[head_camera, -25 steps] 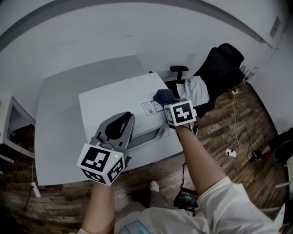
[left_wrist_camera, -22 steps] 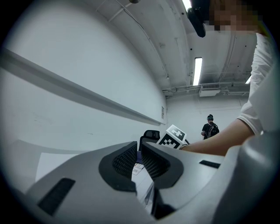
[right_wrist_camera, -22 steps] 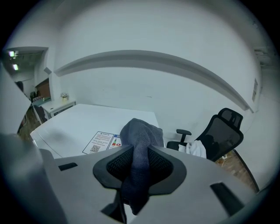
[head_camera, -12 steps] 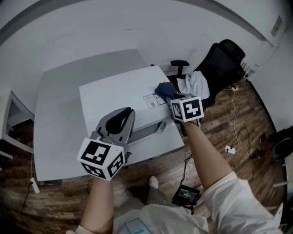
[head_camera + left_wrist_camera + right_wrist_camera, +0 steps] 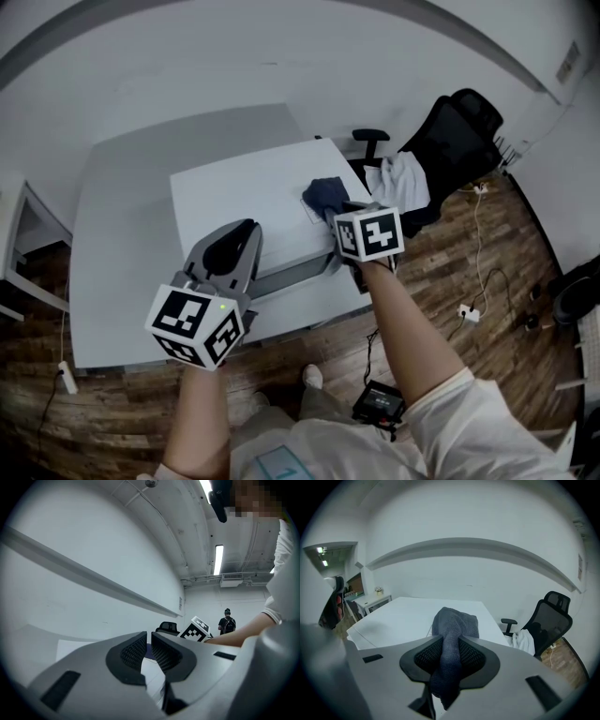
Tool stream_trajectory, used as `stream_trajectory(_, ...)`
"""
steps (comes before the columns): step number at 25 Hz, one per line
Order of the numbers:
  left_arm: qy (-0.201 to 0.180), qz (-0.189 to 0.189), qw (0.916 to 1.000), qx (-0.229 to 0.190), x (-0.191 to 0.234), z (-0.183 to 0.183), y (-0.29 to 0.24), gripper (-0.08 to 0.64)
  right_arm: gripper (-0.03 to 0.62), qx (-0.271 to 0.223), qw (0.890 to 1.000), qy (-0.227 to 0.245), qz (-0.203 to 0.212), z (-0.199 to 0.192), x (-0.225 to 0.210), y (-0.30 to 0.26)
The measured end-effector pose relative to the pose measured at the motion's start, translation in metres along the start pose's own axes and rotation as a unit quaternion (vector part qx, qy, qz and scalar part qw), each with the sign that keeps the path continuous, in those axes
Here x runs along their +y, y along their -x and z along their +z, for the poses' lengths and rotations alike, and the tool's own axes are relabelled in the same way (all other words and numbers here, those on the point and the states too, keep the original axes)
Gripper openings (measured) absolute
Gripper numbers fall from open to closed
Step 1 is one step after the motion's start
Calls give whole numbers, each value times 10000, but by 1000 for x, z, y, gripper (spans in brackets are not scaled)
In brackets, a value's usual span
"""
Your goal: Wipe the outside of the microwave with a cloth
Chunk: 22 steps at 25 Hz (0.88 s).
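Cloth clamped in the right gripper, lying on the microwave's top

Nearest, the person's two forearms reach out over a wooden floor [image 5: 487, 272], where a small black device [image 5: 380, 403] lies. The left gripper [image 5: 232, 246] hangs level over the near part of the white microwave [image 5: 244, 192]. Its jaws are drawn almost together, with only a thin slit between the ribbed pads [image 5: 133, 651] and nothing in it. Whether it touches the casing cannot be told.

To the right and a little farther, the right gripper [image 5: 345, 212] tilts downward, and its jaws are clenched on the dark blue-grey cloth [image 5: 325, 196]. In the right gripper view the cloth [image 5: 452, 634] runs up between the pads [image 5: 426, 658] and bunches just beyond their tips, resting on the flat top near the right edge.

The microwave stands on a pale grey table [image 5: 122, 244]. Beyond its right end is a black office chair [image 5: 459, 131] with a white garment [image 5: 403, 183] draped on it. A plain white wall closes the far side
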State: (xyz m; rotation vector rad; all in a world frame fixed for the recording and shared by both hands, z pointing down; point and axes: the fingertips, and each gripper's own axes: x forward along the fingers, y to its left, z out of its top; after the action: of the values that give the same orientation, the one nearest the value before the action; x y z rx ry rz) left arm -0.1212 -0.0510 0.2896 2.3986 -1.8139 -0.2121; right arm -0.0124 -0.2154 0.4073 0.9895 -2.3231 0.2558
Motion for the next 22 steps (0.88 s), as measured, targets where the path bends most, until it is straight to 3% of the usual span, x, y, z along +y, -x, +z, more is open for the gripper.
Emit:
stream_trajectory(10,-39,320,9995,-18,22,4,33,18,106,-39,9978,451,482,6,98,-3)
stream_trajectory(22,6,691,9976,20,53,2,67,18,106,-61,9851,1113,1311,17,214,-10)
